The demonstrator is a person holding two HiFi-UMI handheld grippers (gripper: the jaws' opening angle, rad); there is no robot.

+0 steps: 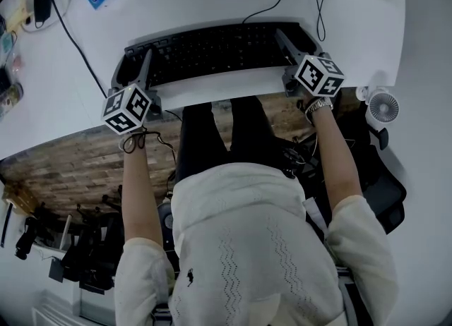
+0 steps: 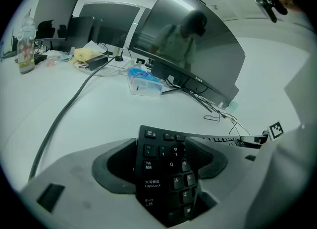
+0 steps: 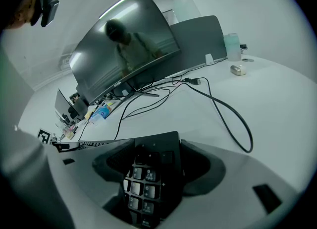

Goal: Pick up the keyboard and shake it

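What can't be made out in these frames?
- Keyboard lifted or resting on desk: head view looks from above, so any gap is hidden.
- Keyboard's underside: no view shows it.
- Blue pack print: too small in every view.
- Small beige object, right gripper view: too small to name.

Both arms are stretched out front, left forearm [image 1: 138, 190] and right forearm [image 1: 337, 162] bare and roughly parallel. The left gripper [image 1: 146, 63] is clamped on the left end of the keyboard [image 1: 212, 49], and the right gripper [image 1: 286, 41] on the right end. Each pair of jaws is squeezed tight against the board, with keys showing between them.
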